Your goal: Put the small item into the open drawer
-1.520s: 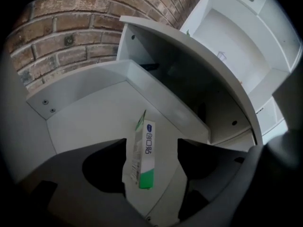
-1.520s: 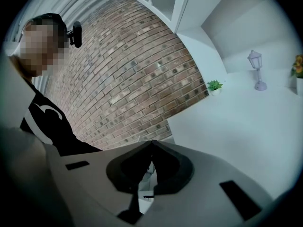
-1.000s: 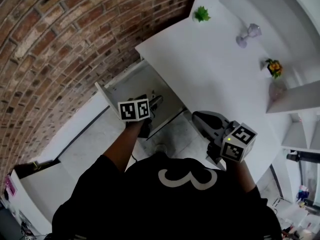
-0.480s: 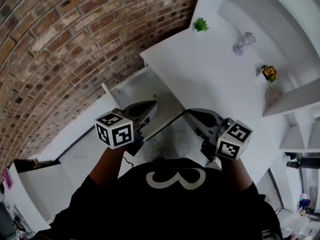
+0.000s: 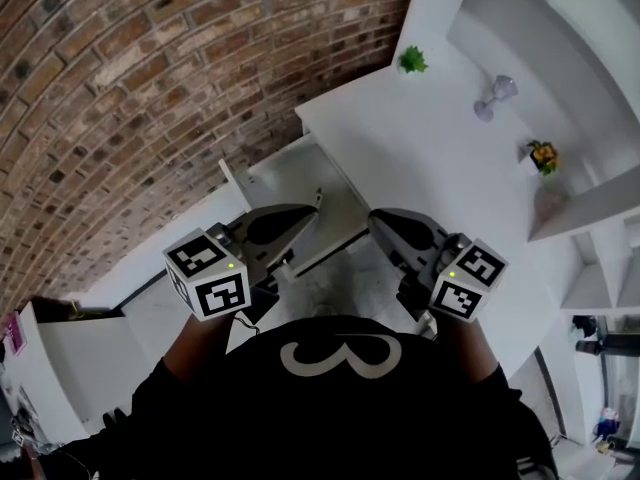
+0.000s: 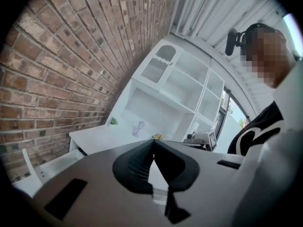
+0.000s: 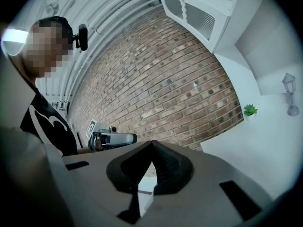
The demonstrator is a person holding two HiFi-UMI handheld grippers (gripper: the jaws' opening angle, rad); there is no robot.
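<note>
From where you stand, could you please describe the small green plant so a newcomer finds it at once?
Follow the brick wall to the desk. The green plant stands on the desk's far corner beside that wall. Unlike the glass goblet and the orange-flowered pot, it is all green.

Open drawer (image 5: 290, 164) reachable from above; brick wall (image 5: 140, 88) close beside.
</note>
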